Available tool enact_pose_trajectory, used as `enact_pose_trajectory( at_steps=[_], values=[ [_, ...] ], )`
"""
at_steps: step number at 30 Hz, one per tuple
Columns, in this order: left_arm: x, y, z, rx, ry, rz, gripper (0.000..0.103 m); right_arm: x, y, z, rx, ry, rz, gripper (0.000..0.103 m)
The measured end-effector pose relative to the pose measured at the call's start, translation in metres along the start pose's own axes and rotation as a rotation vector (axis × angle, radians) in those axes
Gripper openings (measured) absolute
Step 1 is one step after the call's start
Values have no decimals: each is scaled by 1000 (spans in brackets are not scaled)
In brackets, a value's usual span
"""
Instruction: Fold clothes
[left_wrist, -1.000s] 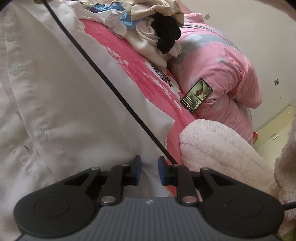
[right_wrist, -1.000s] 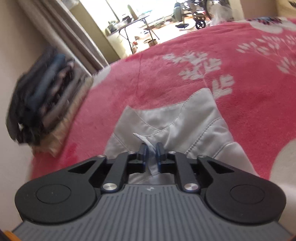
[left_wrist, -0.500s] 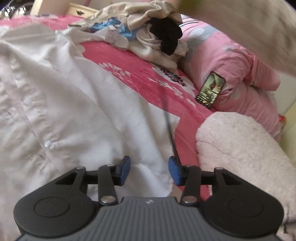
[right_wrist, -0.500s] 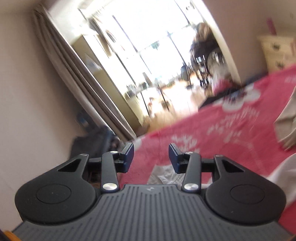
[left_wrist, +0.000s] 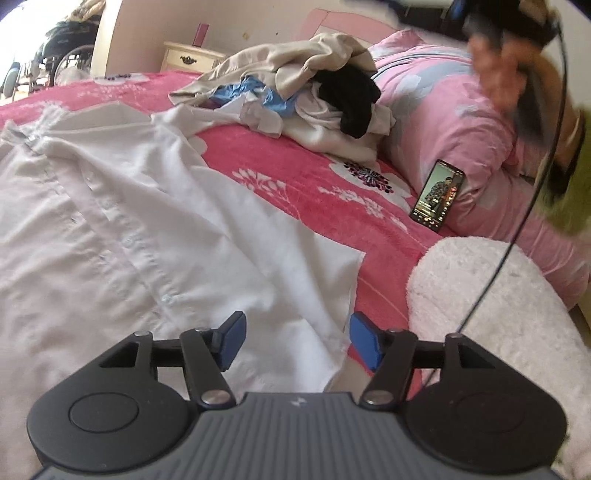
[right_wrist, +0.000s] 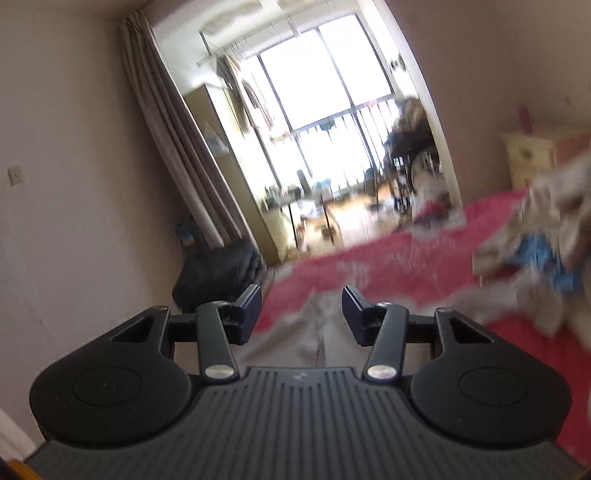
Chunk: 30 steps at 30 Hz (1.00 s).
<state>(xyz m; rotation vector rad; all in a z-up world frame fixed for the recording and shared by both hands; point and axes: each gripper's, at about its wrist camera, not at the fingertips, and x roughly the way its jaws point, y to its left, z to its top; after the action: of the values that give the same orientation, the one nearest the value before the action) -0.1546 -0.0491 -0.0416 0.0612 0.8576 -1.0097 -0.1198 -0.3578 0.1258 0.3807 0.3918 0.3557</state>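
Left-wrist view: a bed covered by a pink-red plush blanket with white flower prints (left_wrist: 280, 155) carries a white button-front cotton shirt (left_wrist: 122, 206), spread front up and creased, its button placket running from the collar at upper left down toward the camera and its lower hem corner lying just ahead of the left gripper (left_wrist: 295, 338). Jaws of this gripper stand apart, having just been opening, with the shirt hem below the gap and no cloth pinched. Behind the shirt lies a heap of unfolded clothes in beige, white, blue and black (left_wrist: 303, 99), resting against a pale pink quilt with grey flower patches (left_wrist: 436, 122). A black smartphone with a lit screen (left_wrist: 437, 195) leans on the quilt; its on-screen text is too small to read. A fluffy pale pink sleeve (left_wrist: 480, 295) fills the lower right, and a cream bedside cabinet (left_wrist: 192, 59) stands by the far wall. Right-wrist view, blurred: the right gripper (right_wrist: 301, 314) is raised above the bed, jaws apart and empty, likewise just opening; beyond are a grey curtain (right_wrist: 166, 122), a bright balcony window (right_wrist: 325, 77) and a dark stack of folded clothes (right_wrist: 218, 273) at the bed's far edge.
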Motion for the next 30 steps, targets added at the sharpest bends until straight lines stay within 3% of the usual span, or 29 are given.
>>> enact_pose_trajectory(
  at_steps=[4, 9, 12, 15, 18, 24, 30],
  values=[
    [-25, 10, -4, -10, -4, 67, 63, 45, 8, -63, -31, 210, -44, 47],
    [-41, 50, -8, -159, 8, 155, 62, 105, 42, -150, -128, 504, -42, 45],
    [-42, 73, -6, -216, 4, 226, 60, 127, 69, -194, -248, 629, -38, 44],
    [-38, 93, 3, -271, -13, 247, 59, 148, 86, -226, -342, 723, -44, 39],
    [-31, 110, 13, -311, -29, 261, 58, 156, 92, -239, -377, 777, -29, 34],
    [-10, 123, 25, -345, -40, 247, 57, 149, 99, -252, -437, 777, -58, 27],
    [11, 126, 27, -358, -32, 238, 57, 143, 95, -253, -425, 749, -84, 6]
  ],
)
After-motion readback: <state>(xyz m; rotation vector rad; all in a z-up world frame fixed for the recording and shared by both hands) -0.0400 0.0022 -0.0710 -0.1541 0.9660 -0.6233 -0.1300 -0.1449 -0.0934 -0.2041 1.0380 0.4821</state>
